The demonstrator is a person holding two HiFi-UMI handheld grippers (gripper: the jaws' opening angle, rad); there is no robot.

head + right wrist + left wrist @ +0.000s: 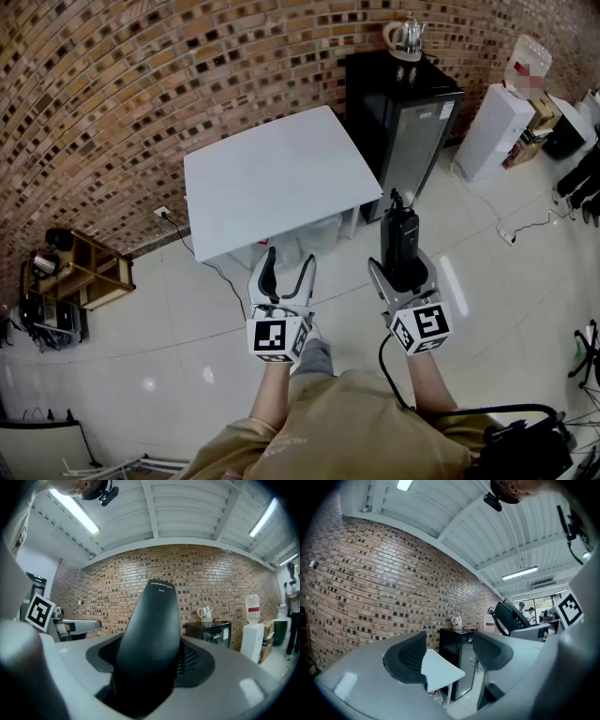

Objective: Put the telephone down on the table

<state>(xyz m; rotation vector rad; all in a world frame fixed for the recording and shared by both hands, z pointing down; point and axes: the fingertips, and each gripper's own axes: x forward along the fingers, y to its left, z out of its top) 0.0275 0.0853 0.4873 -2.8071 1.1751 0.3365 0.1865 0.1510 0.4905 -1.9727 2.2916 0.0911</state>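
A black telephone handset (401, 242) with a coiled cord stands clamped in my right gripper (403, 274), whose jaws are shut on it; its smooth back fills the right gripper view (151, 639). My left gripper (285, 272) hangs beside it, open and empty, its dark pads (408, 656) well apart. The white table (272, 178) lies ahead of both grippers, its top bare; its corner shows between the left jaws (440, 670). The handset also appears at the right of the left gripper view (513, 617).
A black cabinet (405, 117) with a kettle (406, 39) on top stands right of the table. A white water dispenser (497, 127) is further right. A wooden shelf (75, 272) sits at the left by the brick wall. A cable runs over the tiled floor (525, 225).
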